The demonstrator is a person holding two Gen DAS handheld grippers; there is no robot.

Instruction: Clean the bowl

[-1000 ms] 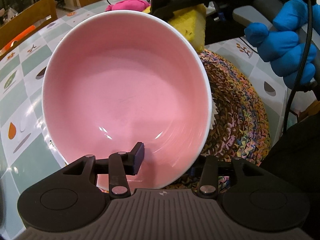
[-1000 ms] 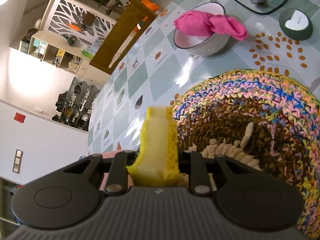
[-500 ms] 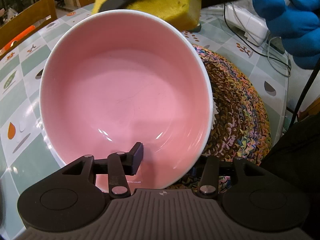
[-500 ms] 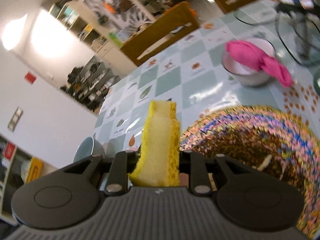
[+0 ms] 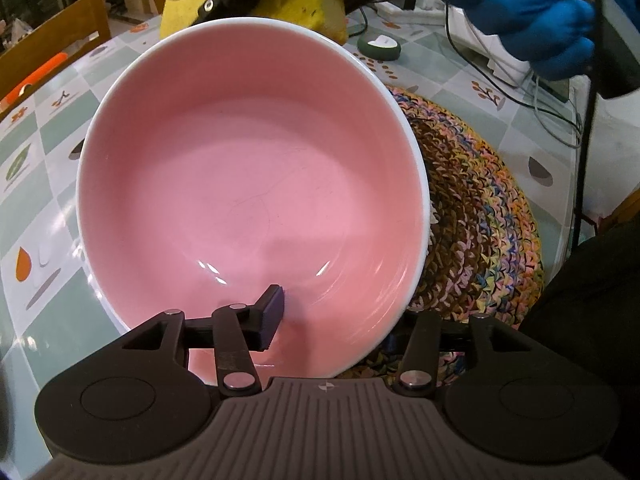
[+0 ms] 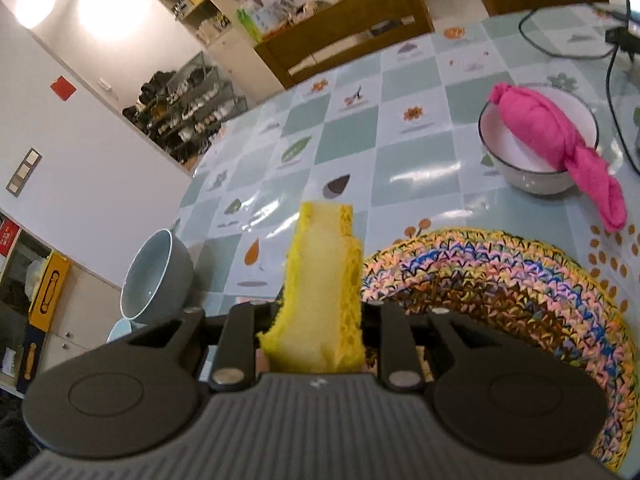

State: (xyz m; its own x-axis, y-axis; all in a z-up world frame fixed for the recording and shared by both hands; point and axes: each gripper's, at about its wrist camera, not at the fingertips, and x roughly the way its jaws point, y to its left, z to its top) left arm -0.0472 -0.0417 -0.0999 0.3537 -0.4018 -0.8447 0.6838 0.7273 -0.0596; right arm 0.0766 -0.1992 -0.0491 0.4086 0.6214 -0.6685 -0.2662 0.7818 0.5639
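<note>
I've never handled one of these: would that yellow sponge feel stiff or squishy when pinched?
Probably squishy: the yellow sponge bulges and narrows where the right tool pinches it. Likely light too, since it stands up unsupported above the grip. Its open, netted side suggests it isn't slippery.

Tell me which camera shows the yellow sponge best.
The right wrist view: the yellow sponge stands centred and unobstructed, clamped in the right gripper, its edge and netted side clear. The left wrist view shows only part of it, beyond the pink bowl and partly hidden by dark gripper parts.
</note>
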